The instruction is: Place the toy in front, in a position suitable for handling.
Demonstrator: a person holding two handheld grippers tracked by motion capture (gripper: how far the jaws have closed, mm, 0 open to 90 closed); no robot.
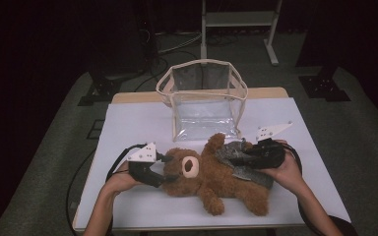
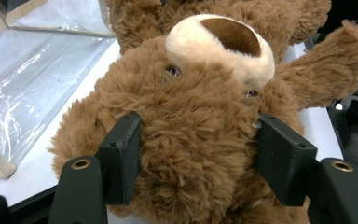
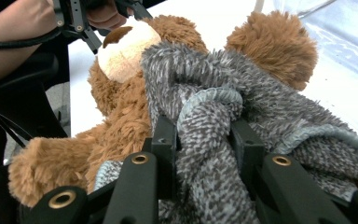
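Three views, catalogued in turn.

1. High view. I see one brown teddy bear lying on its back on the white worktop, long axis running left to right, head toward my left hand. A grey knitted garment lies over its trunk. My left gripper sits at the head; my right gripper lies over the trunk, so each hand is at its own end. A clear plastic bag with a cream rim stands open just beyond the bear, close to its raised arm. Open worktop lies to the left and along the near edge; the near edge is close to the bear's legs.

2. Left gripper view. The bear's head fills the space between my jaws, muzzle pointing away from me. Both pads sink into the fur, so I judge the jaws clenched on the head. The bag wall lies at left.

3. Right gripper view. My jaws are clamped on a rolled fold of the grey garment, which stands up between them. The bear's body lies beyond, the left gripper at its far end. I judge any pull must go along the bear's axis.
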